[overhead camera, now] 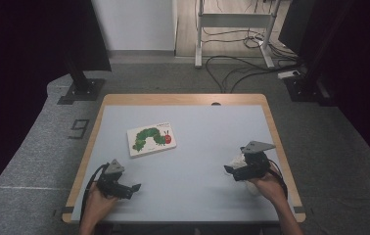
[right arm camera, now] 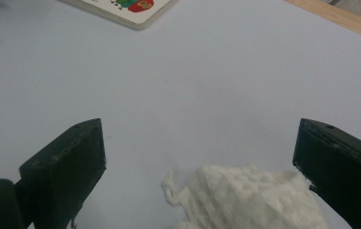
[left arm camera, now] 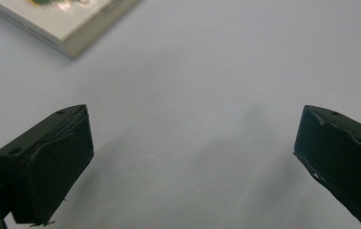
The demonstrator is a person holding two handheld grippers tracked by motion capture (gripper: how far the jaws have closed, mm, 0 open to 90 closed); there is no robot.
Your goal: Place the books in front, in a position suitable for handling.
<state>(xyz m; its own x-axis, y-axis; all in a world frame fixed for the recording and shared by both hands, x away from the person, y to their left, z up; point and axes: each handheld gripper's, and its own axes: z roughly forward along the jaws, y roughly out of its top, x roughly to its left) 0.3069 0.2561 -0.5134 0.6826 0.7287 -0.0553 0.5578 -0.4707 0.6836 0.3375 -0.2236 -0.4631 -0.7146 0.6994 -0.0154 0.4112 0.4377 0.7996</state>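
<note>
High view. I see the table (overhead camera: pixel 183 161) with a picture book (overhead camera: pixel 151 138) lying flat left of centre, its long axis running across the table with a slight tilt. My left gripper (overhead camera: pixel 130 189) rests near the front left edge, pointing right across the table; the book lies ahead of it and a little to the right, well apart. My right gripper (overhead camera: pixel 230 170) sits near the front right, pointing left, directly over a crumpled white cloth (overhead camera: pixel 237 160), which shows just beside and beneath it. The right hand is plainly the nearer one to the cloth; the left is the nearer one to the book.

Left gripper view. The jaws stand wide apart with nothing between them, only bare table surface. A corner of the book (left arm camera: pixel 69 24) shows at the upper left, ahead of the jaws and off their centreline.

Right gripper view. The jaws stand wide apart. The cloth (right arm camera: pixel 245 200) lies low between them, closer to the right-hand jaw and touching or nearly touching it; I cannot tell which. The book (right arm camera: pixel 126 8) is far ahead at the top edge.

My judgement: the coming move is a grasp of the cloth by the right gripper, which needs a short advance and a slight shift toward that jaw's side to centre the cloth before closing.
</note>
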